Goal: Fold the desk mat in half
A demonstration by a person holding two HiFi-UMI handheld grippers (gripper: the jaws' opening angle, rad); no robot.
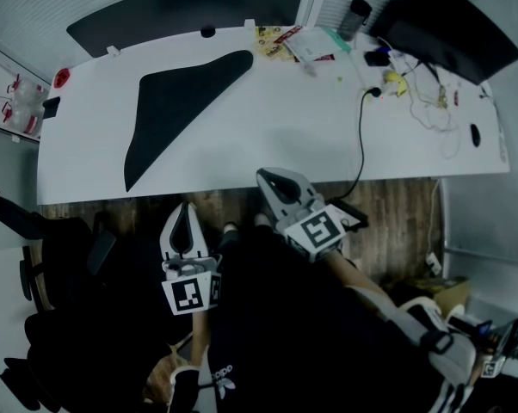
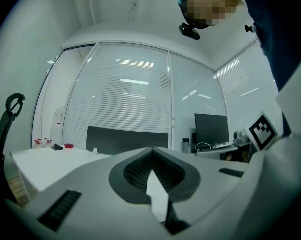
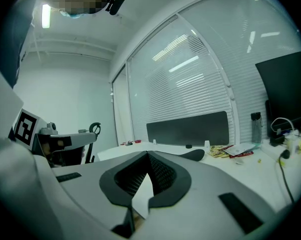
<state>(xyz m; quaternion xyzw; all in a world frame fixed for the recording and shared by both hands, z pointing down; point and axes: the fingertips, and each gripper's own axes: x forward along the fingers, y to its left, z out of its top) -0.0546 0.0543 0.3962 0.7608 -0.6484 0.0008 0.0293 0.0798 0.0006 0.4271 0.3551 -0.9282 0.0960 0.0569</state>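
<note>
My left gripper [image 1: 188, 210] and right gripper [image 1: 271, 184] are closed, empty, short of the desk [image 1: 268, 136]. Desk mat [image 1: 169, 110] appears folded; I would verify edge alignment

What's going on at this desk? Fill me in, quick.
A person holds a two-jaw gripper in each hand. The left gripper and the right gripper are both shut and empty, held short of the near edge of the white desk. The dark desk mat lies on the desk's left half as a tapering wedge. Neither gripper touches it.
</note>
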